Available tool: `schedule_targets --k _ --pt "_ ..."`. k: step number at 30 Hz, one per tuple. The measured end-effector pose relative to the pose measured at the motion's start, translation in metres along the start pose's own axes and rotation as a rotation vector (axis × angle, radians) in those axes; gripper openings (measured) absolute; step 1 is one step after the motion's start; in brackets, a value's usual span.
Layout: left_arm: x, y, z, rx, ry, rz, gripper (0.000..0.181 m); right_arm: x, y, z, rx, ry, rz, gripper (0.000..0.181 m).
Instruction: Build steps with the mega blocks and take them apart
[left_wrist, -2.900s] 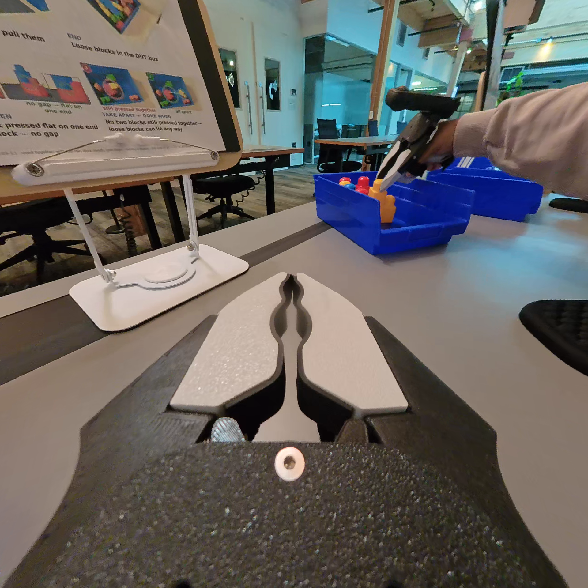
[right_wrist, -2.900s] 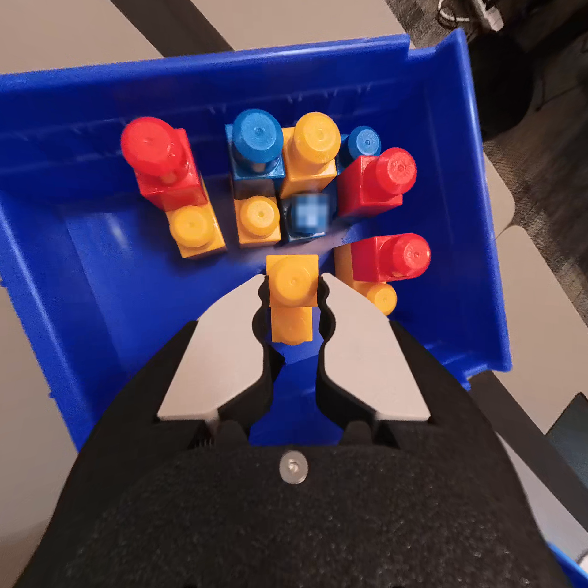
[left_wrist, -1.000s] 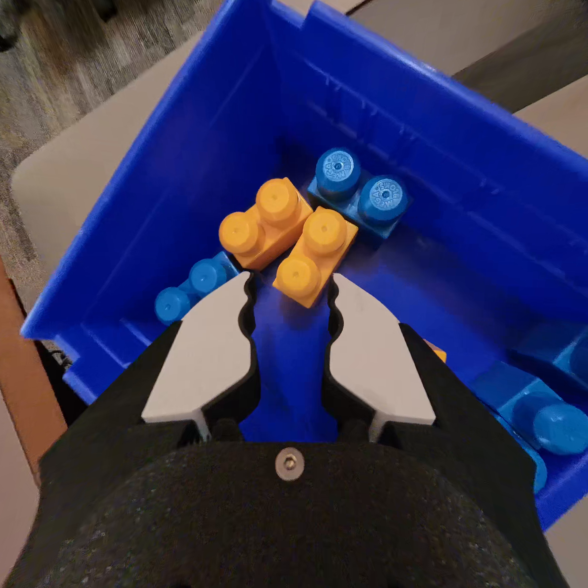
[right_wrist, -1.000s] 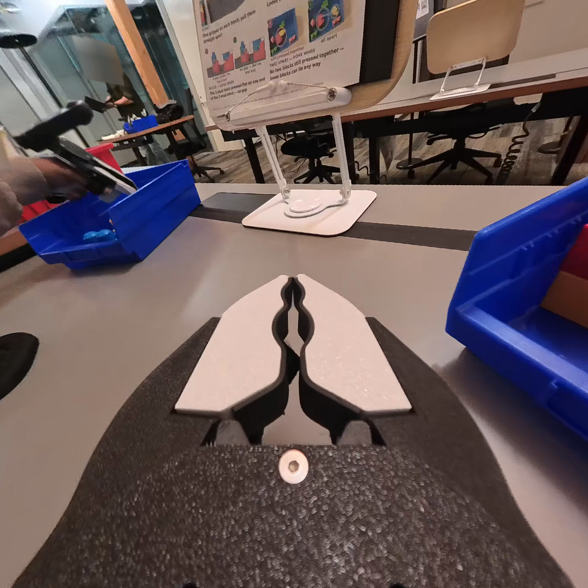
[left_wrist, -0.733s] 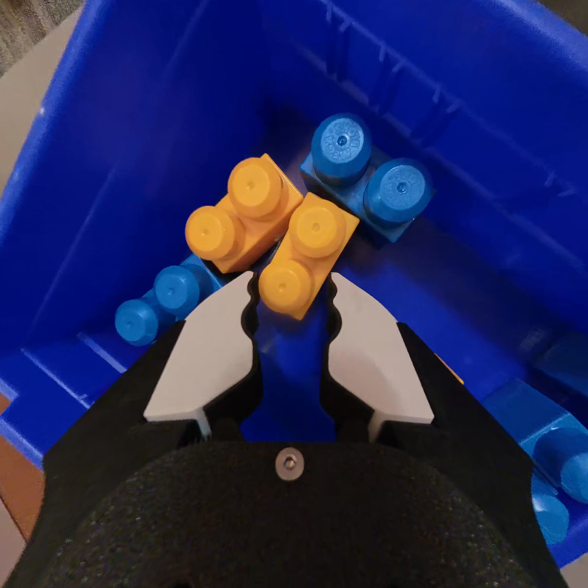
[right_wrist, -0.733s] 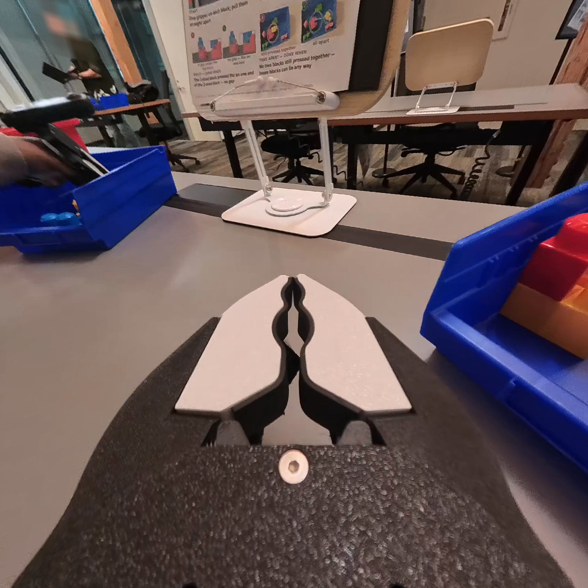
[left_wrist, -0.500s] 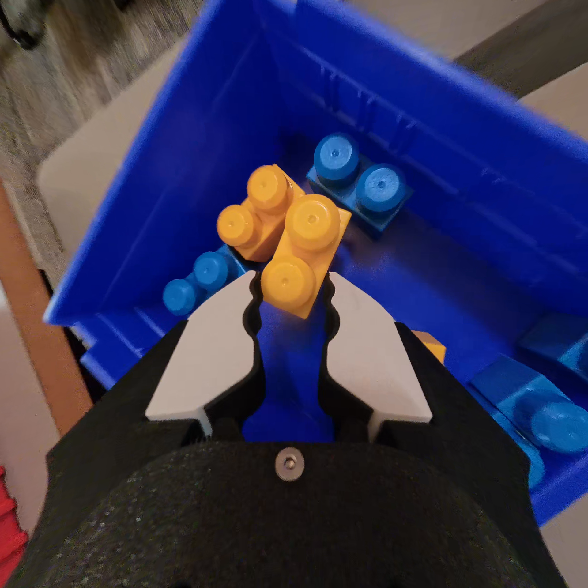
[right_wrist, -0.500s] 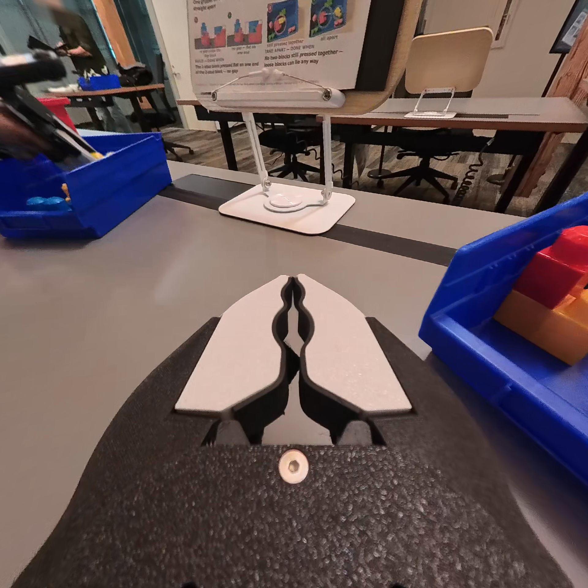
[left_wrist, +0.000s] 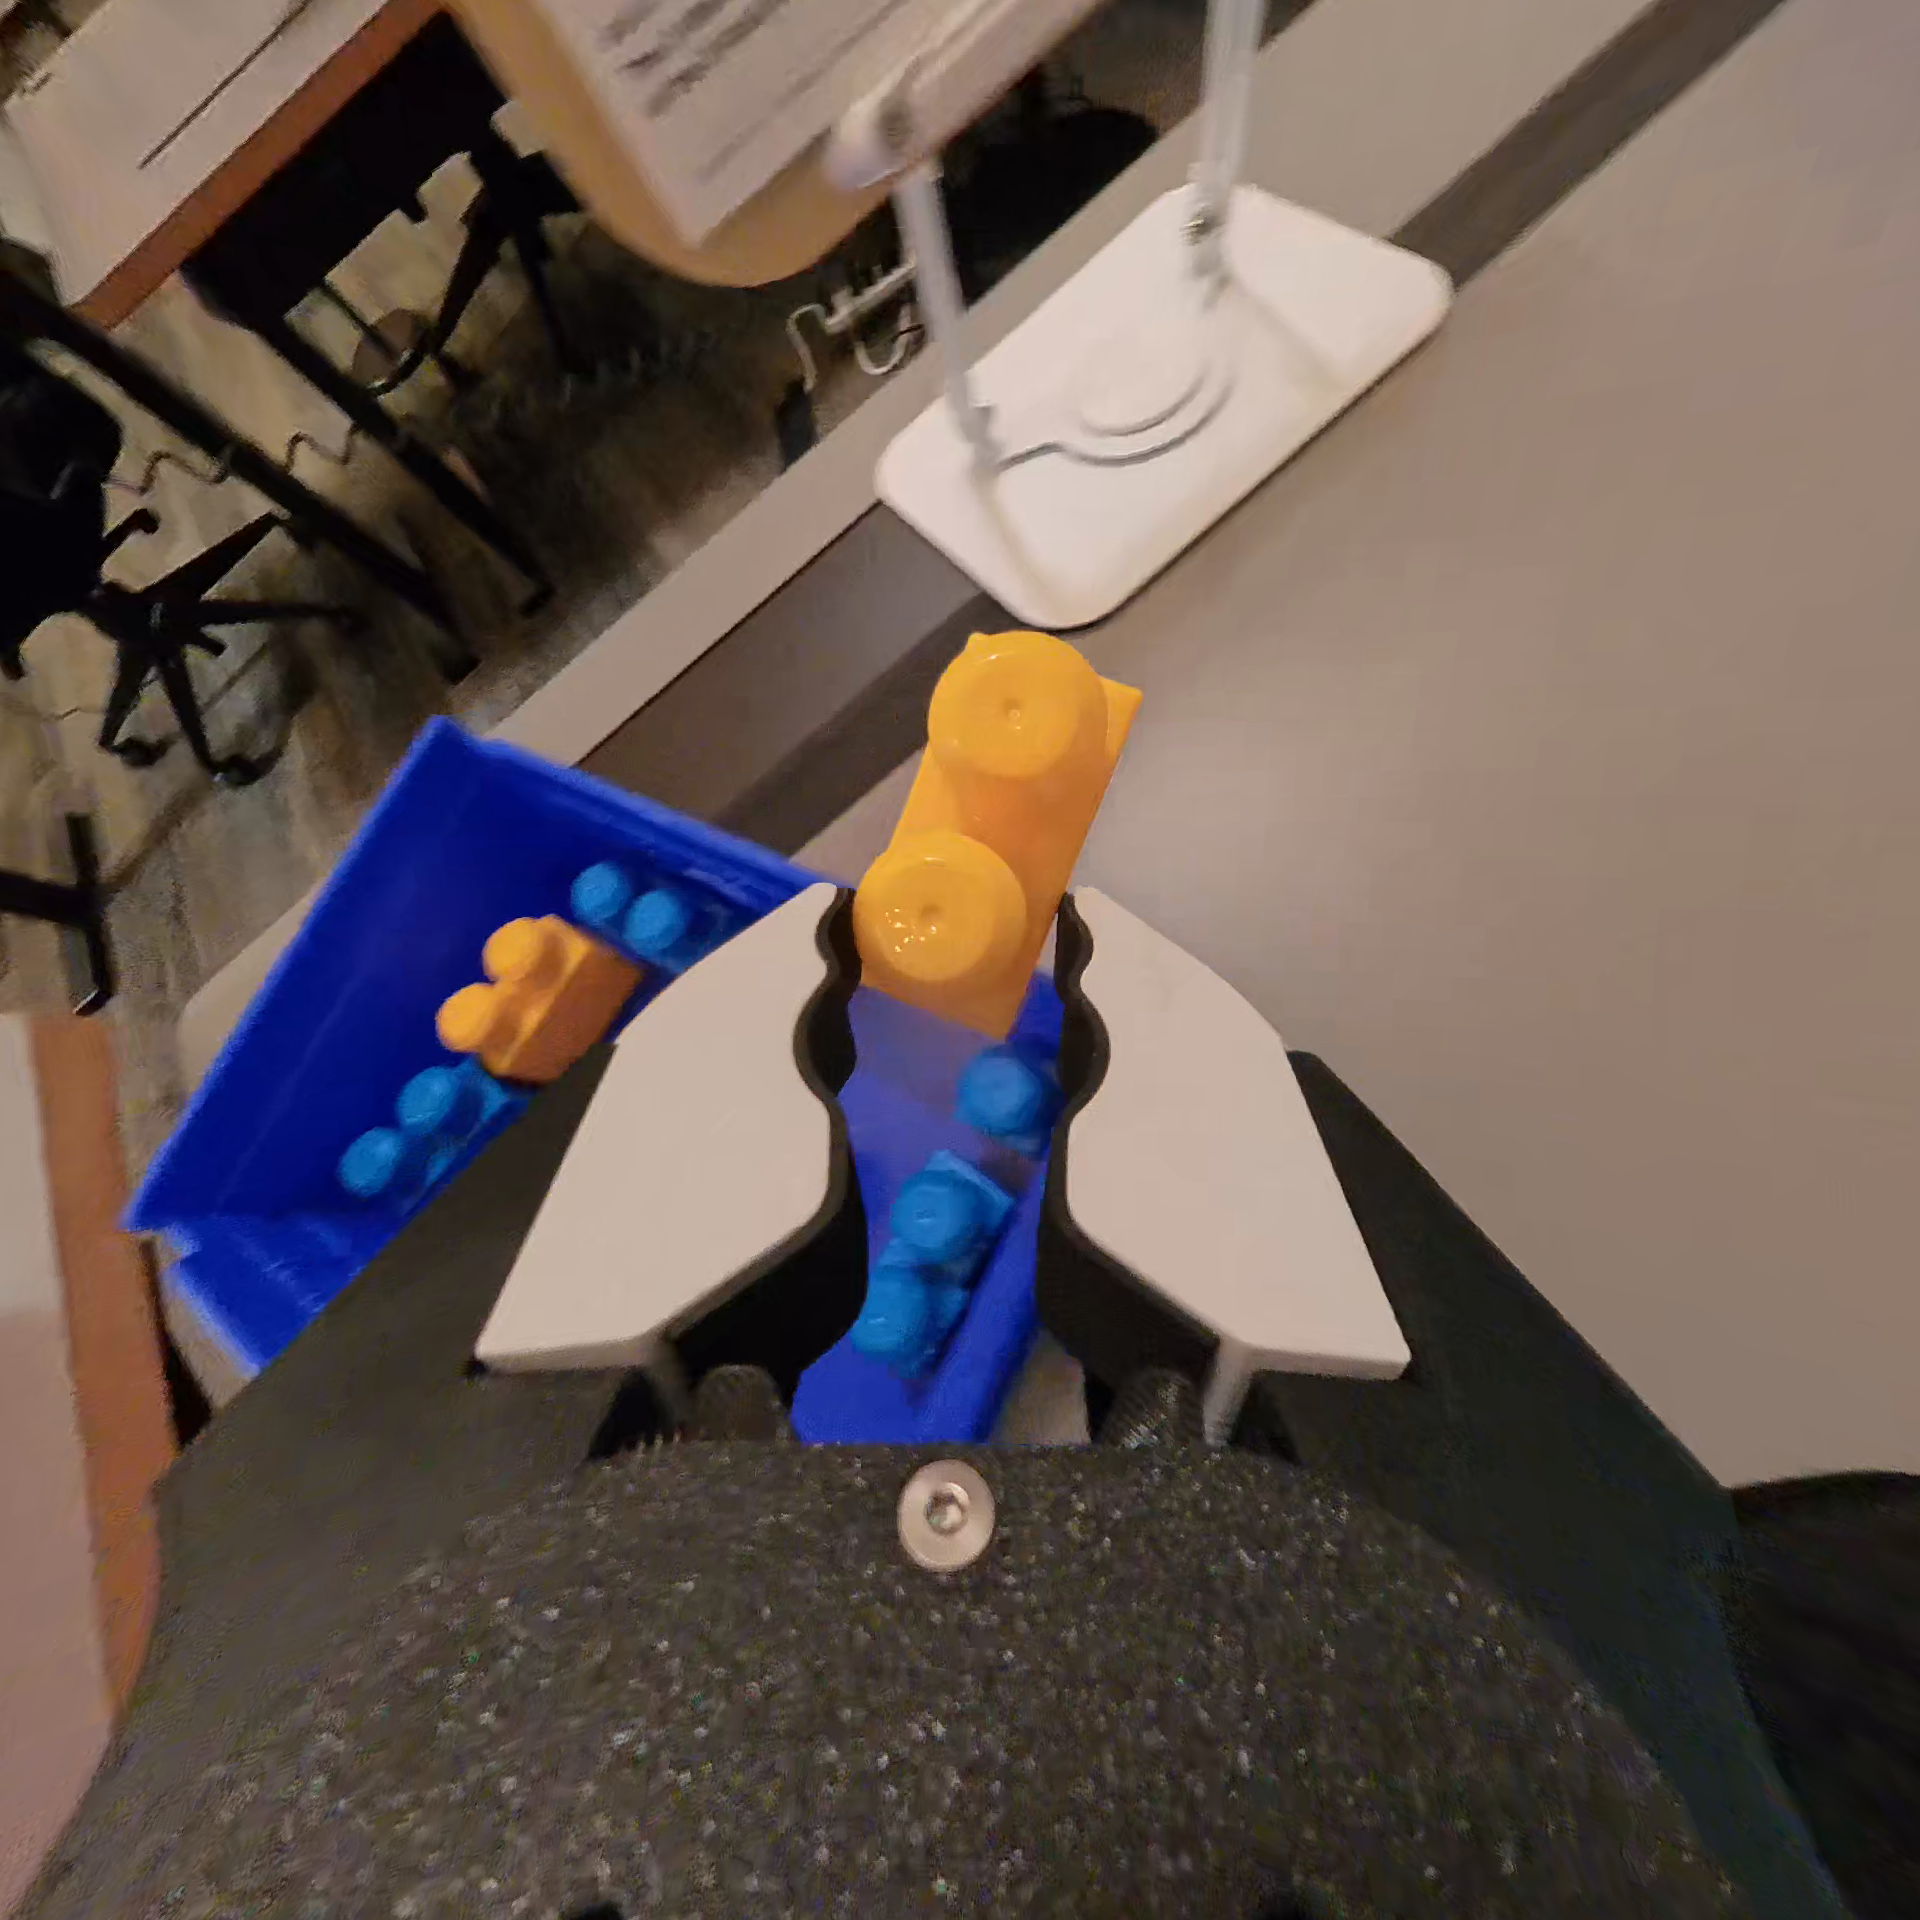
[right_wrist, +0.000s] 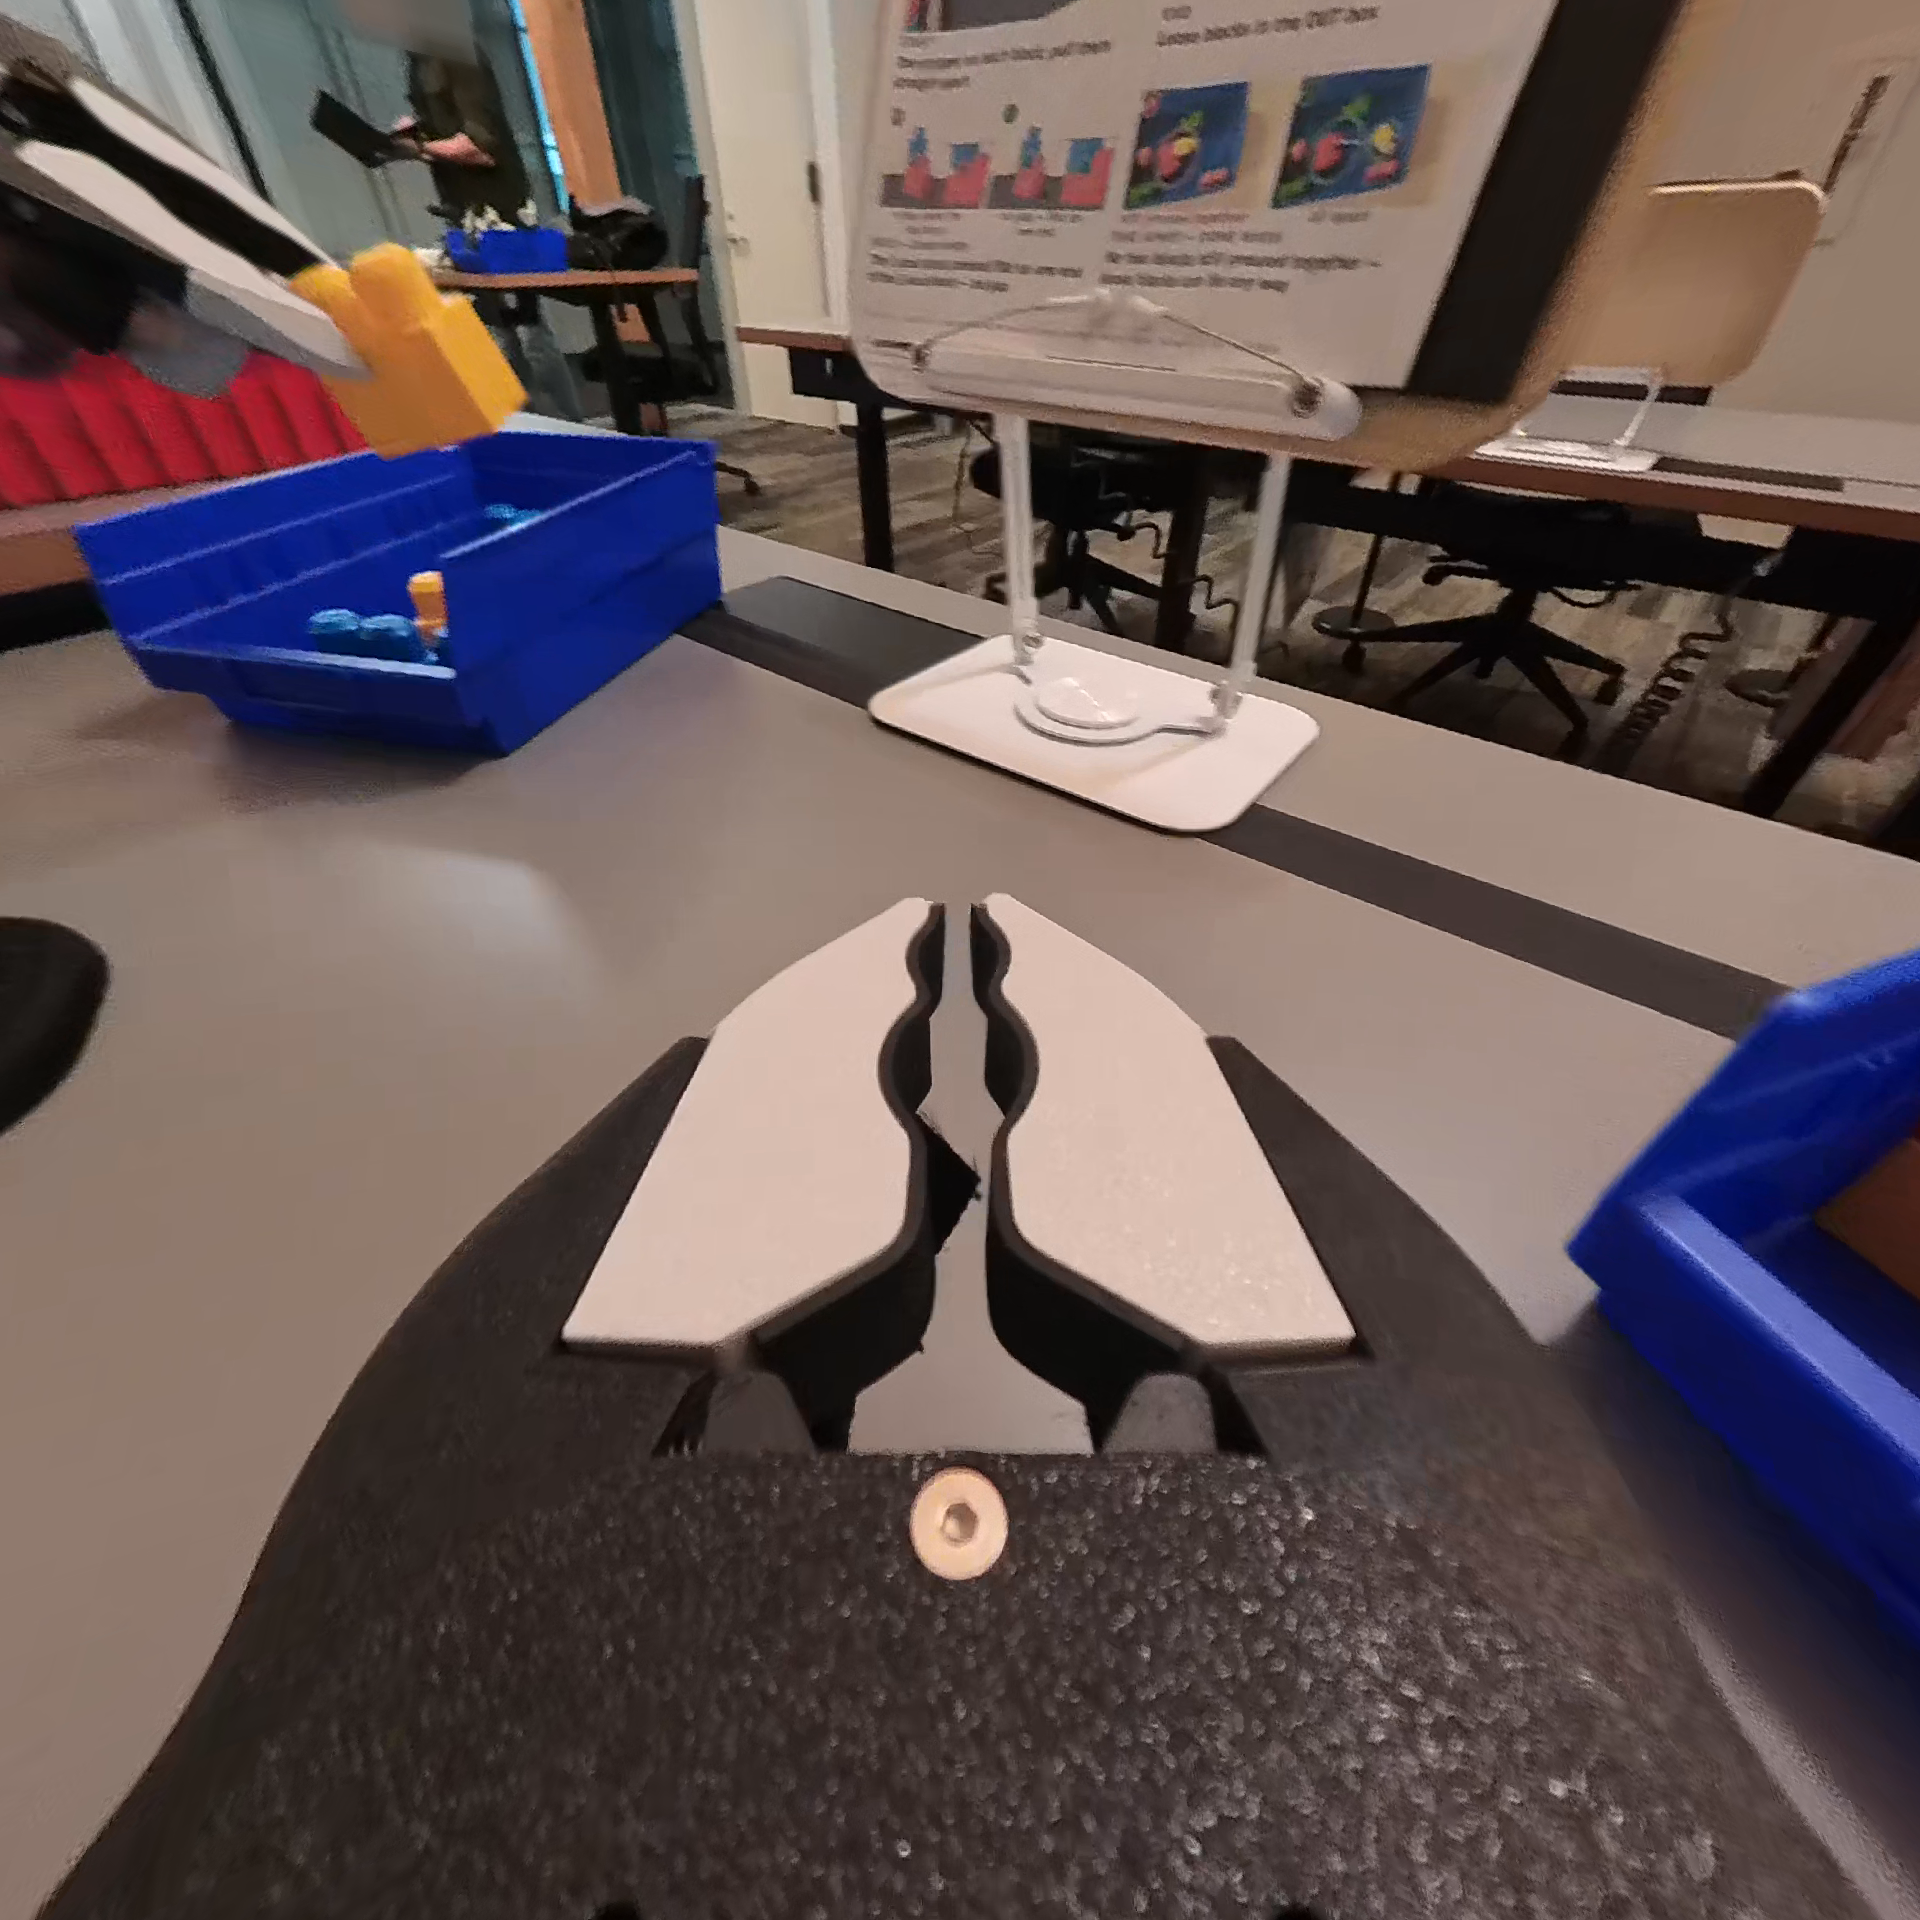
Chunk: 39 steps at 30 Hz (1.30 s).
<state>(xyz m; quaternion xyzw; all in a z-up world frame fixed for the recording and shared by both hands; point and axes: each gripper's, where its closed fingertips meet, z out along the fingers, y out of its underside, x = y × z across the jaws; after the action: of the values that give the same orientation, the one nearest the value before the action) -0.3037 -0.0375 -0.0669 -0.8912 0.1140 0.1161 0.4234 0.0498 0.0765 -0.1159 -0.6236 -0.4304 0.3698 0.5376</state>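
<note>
two grippers we report. our left gripper (left_wrist: 951, 940) has its fingers (left_wrist: 717, 1101) pinched on an orange two-stud block (left_wrist: 987, 831), near stud right between the tips, far stud sticking out forward and tilted up to the right. block is up in the air, above the near right edge of a blue bin (left_wrist: 312, 997) and clear of what lies inside. in that bin we see another orange block (left_wrist: 530, 987) lying on its side, plus several blue blocks (left_wrist: 925, 1247), some under the gap between the fingers, some along the left wall. picture is motion-blurred, so we cannot count the blue ones exactly. bin sits on a grey table (left_wrist: 1558, 727) near its edge. past the block, a white stand base (left_wrist: 1164, 416) rests on the table and holds up an instruction sheet (left_wrist: 748, 94).

our right gripper (right_wrist: 957, 909) is empty, fingers (right_wrist: 790, 1132) drawn almost together with only a thin slit at the tips. it hangs low over bare table, pointing at the same white stand. from this view the left gripper shows far left, gripping the orange block above the blue bin. a second blue bin (right_wrist: 1756, 1236) pokes in at the right edge, just beside the right gripper; something brown shows inside it, we cannot tell what. a black pad (right_wrist: 42, 997) lies at the left edge.
</note>
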Motion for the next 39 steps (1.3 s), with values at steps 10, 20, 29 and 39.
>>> schedule_targets --k 10,20,29,39 --pt "0.168 -0.022 0.018 0.078 0.233 0.088 0.037 -0.081 -0.02 0.027 -0.087 -0.21 -0.2 0.034" --pt "0.28 -0.005 0.035 0.065 0.429 0.183 0.037 -0.118 0.024 0.039 -0.24 -0.49 -0.364 0.056" --pt "0.3 -0.001 0.038 0.108 0.489 0.234 0.035 -0.125 0.048 0.031 -0.234 -0.592 -0.312 0.029" --pt "0.233 -0.012 0.032 0.266 0.297 0.049 0.045 -0.107 0.077 0.016 -0.306 -0.6 -0.291 0.028"
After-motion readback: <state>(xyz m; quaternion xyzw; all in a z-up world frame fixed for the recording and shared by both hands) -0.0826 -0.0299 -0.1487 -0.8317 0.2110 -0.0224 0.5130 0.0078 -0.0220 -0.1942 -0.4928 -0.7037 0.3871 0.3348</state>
